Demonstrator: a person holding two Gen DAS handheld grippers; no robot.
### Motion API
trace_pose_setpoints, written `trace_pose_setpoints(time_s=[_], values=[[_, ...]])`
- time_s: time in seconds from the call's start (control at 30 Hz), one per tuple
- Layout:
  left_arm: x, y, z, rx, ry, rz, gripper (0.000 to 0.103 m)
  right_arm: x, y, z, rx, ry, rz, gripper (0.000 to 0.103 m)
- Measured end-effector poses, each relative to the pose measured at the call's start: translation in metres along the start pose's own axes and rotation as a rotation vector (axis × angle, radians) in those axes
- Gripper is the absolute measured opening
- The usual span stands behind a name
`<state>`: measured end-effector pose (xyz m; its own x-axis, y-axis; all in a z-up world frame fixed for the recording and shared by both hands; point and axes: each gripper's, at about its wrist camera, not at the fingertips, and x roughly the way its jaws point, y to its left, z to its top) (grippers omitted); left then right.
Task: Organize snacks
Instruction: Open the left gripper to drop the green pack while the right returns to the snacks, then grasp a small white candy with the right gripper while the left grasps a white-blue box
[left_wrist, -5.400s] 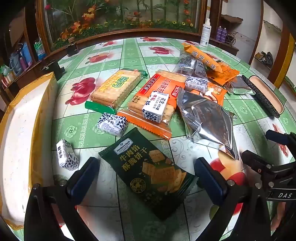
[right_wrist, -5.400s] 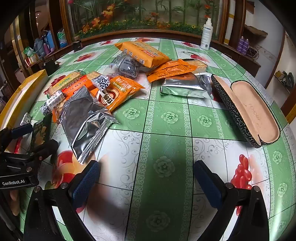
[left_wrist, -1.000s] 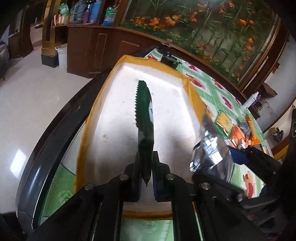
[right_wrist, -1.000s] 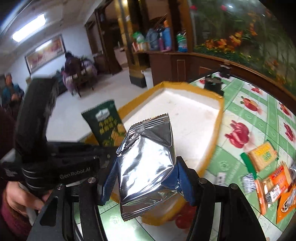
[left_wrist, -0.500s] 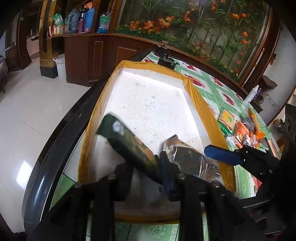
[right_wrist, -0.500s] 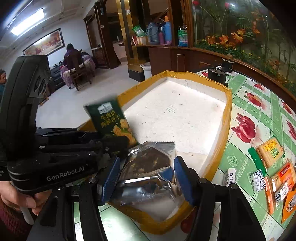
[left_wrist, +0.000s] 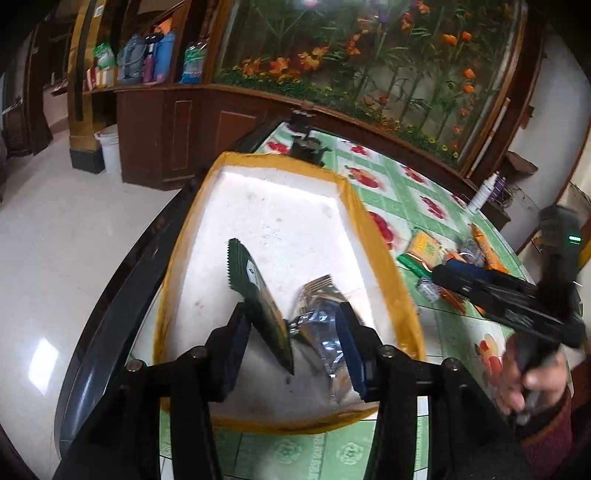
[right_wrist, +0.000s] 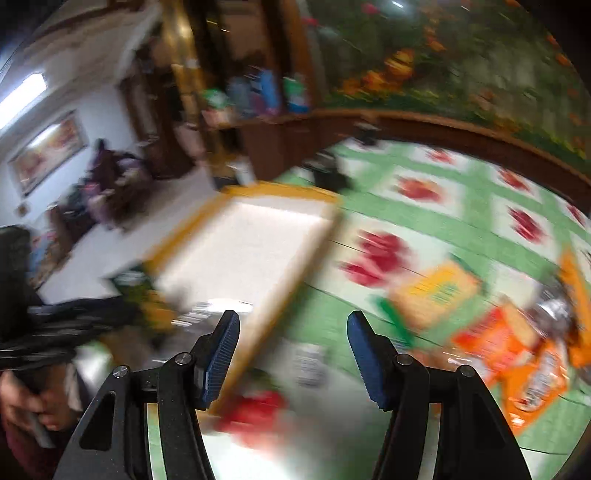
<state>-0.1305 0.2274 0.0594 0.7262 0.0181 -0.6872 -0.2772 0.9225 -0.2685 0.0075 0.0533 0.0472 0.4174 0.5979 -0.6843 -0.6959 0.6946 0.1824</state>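
Observation:
My left gripper (left_wrist: 291, 314) hovers over the near end of the white foam box (left_wrist: 388, 273) with the yellow taped rim. Its jaws are opening. The dark green cracker packet (left_wrist: 258, 295) leans loose between them, tilted toward the left finger, its lower end on the box floor. A silver foil packet (left_wrist: 321, 332) lies in the box by the right finger. My right gripper (right_wrist: 293, 317) is open, jaws narrowing slightly, nothing between them, above the table beside the box (right_wrist: 280, 192). The right wrist view is motion-blurred.
Loose snacks lie on the green flowered tablecloth right of the box: a yellow-green biscuit pack (right_wrist: 439, 291) and several orange packets (right_wrist: 517, 350). A white bottle (left_wrist: 480, 194) stands at the far table edge. A hand (left_wrist: 532, 376) holds the right gripper. The floor drops off left of the box.
My left jaws parted and the green packet tipped over from upright. The silver packet left my right gripper and landed in the box. My right gripper swung right toward the snacks.

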Motion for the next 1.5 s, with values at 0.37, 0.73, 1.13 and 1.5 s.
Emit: trace_pose_setpoints(time_s=[0.37,0.73,1.13,1.5], values=[[-0.002,-0.025,0.013,0.055,-0.008,-0.019,0.048,0.024,-0.043,-0.006,0.039,0.105,-0.044,0.036],[-0.014,-0.053,0.019,0.105,-0.043,-0.061,0.053,0.039,-0.036,-0.017,-0.066,0.141,-0.141,0.025],[0.025,-0.123,0.013,0.173,0.078,-0.186,0.053,-0.057,-0.086,-0.027,0.170,-0.101,-0.006,0.015],[0.105,-0.221,0.005,0.323,0.164,-0.207,0.053,-0.098,-0.146,-0.051,0.359,-0.172,-0.040,0.015]])
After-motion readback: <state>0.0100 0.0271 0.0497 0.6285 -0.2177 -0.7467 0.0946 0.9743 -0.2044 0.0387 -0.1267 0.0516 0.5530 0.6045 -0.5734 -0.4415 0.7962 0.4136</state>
